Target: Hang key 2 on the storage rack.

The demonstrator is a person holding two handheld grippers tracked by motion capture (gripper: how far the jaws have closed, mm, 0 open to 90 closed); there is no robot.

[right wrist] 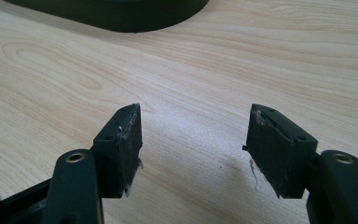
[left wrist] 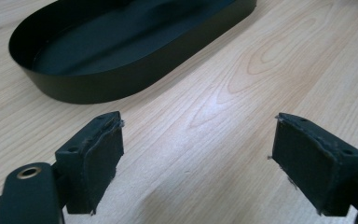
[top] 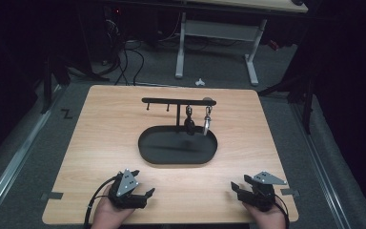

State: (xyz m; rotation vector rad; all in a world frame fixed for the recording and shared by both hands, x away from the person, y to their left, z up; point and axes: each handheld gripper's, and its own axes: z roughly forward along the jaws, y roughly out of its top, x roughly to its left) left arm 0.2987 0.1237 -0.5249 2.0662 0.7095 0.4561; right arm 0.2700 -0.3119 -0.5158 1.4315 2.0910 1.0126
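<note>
Two grippers sit near the bottom edge of the high view, one in each of the person's hands: the left gripper (top: 140, 195) at lower left of centre, the right gripper (top: 240, 190) at lower right, both low over the table (top: 105, 143) and well apart from each other. Each has its jaws spread wide with nothing between them; in the left gripper view (left wrist: 198, 154) and the right gripper view (right wrist: 193, 149) bare wood grain lies between the two black pads. One black oval tray (top: 147, 151) lies in the middle of the frame, beyond both grippers and touched by neither. From it rises one black stand (top: 177, 101) with a crossbar; I count two small empty hooks on the left half and two hanging pieces on the right half, one dark clip (top: 189, 123) and one silvery clip (top: 207, 123), both dangling over the tray's far part. No readable writing or label appears on any of these things. The high view gives the stand and clips; the left gripper view shows the tray's wall (left wrist: 121, 81) in its upper left, and the right gripper view catches just a strip of that tray (right wrist: 121, 18) along its top edge.
</note>
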